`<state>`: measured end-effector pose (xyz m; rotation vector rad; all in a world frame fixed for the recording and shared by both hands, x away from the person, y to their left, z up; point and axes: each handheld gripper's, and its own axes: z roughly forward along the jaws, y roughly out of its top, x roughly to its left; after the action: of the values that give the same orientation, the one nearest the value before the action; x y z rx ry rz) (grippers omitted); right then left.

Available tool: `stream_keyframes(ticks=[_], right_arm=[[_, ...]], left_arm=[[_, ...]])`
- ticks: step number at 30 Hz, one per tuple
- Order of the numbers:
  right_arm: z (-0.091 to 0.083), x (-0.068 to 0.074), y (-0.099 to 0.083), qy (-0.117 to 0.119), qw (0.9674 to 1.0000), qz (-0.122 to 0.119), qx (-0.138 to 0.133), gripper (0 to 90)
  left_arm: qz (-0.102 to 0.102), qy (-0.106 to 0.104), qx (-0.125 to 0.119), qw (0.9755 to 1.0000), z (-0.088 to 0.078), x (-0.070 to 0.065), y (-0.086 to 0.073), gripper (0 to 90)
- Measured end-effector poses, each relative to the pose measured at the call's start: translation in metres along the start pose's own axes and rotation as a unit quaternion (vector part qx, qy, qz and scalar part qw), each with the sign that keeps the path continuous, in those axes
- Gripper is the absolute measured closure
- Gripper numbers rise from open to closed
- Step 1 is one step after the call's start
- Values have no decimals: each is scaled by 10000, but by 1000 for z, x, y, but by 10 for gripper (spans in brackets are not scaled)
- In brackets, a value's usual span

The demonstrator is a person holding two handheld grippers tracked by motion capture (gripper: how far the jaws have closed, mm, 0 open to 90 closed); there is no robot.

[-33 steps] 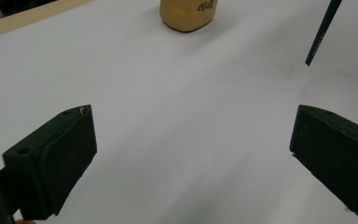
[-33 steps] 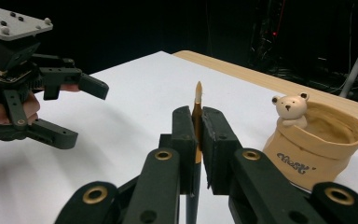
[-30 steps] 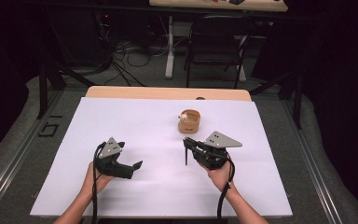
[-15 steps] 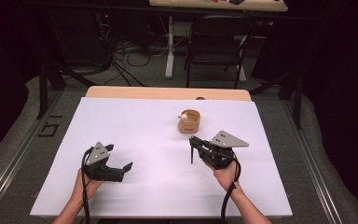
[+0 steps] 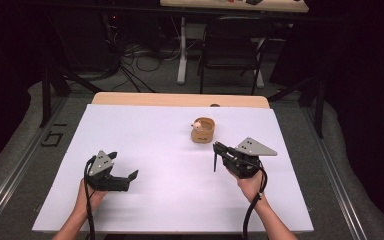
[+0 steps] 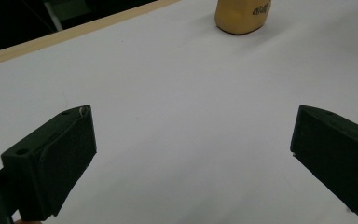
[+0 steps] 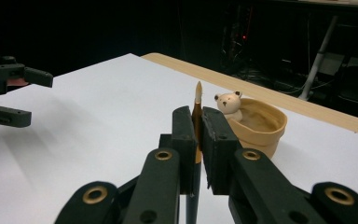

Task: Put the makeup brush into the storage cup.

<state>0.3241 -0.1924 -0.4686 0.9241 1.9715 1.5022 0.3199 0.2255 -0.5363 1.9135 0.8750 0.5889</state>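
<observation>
Right tool [image 7: 196,140] was clamped on a thin pencil-like stick [image 7: 197,107], its two black jaws pressed flat against the shaft so that the pointed tan tip stood upright above them and the dark lower end hung below [image 5: 215,162]. Left tool [image 5: 122,177] stood with jaws spread wide and nothing between them, resting low over the bench [image 5: 145,135], well apart from the other.

The stick sat near a small tan cup [image 5: 203,130], just ahead of the right tool in the high view. Judged from this, the step in hand was carrying the stick toward the cup; doing it well would call for keeping the shaft vertical, centring the lower end over the rim, and lowering slowly so the light cup is not tipped.

The cup was oval, smooth and matt, like moulded plastic or clay, with a pale bear figure [image 7: 228,106] at its rim. The bench wore a flat white sheet over a wooden edge.
</observation>
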Motion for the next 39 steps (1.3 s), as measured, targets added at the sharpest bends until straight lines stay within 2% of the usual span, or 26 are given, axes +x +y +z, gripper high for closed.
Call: stream_keyframes(ticks=[6,12,17,23,30,34,39], right_arm=[[2,-2,5,-37,10000,-58,-50,844],[9,-4,11,0,9999,-95,-70,844],[17,-5,15,52,9999,-128,-60,844],[18,-5,18,52,9999,-155,-13,844],[15,-9,21,-12,9999,-130,-7,844],[15,-16,23,-104,9999,-101,-22,844],[13,-23,28,-212,9997,-71,-39,844]], left_arm=[[46,61,-55,10000,-5,1,-2,1],[-3,126,-69,9999,-11,4,-5,0],[-61,120,-84,9999,-12,5,-6,0],[-51,136,-66,9999,-11,4,-7,0],[-27,110,-104,9999,-10,3,-5,0],[-72,59,-124,9999,-9,4,-5,0],[-34,42,-125,9999,-9,4,-5,0]])
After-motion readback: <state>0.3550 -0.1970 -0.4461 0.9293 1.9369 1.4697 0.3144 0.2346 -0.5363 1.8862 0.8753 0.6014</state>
